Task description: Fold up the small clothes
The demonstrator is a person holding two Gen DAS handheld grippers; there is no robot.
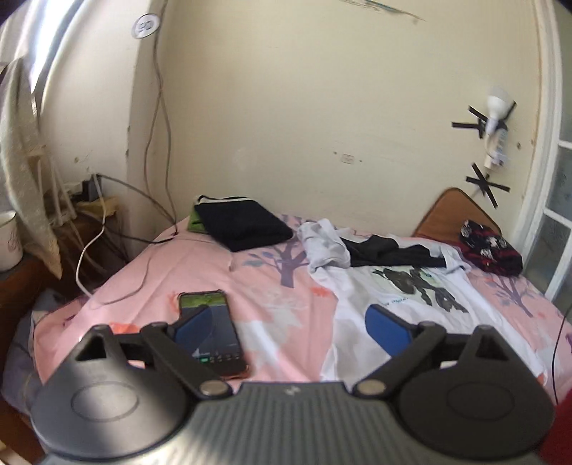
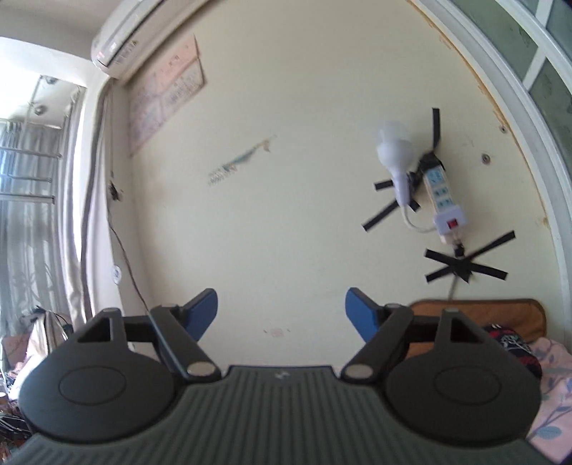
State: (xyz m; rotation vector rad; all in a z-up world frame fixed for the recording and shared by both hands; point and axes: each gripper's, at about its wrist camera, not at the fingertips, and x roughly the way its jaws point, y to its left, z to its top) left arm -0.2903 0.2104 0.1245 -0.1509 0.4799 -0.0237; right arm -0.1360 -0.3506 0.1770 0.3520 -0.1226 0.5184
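both tools (image 1: 291, 327) (image 2: 282, 314) spread empty, glossy phone (image 1: 214, 332), crumpled white shirt (image 1: 411, 286), pink sheet (image 1: 286, 307)

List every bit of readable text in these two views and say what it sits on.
None can be read with certainty.
Round wall sticker: two blurred characters.
White T-shirt: small print under the graphic, blurred.
Phone: screen too small.
Wall calendar: washed out.
Air conditioner, power strip: markings illegible.
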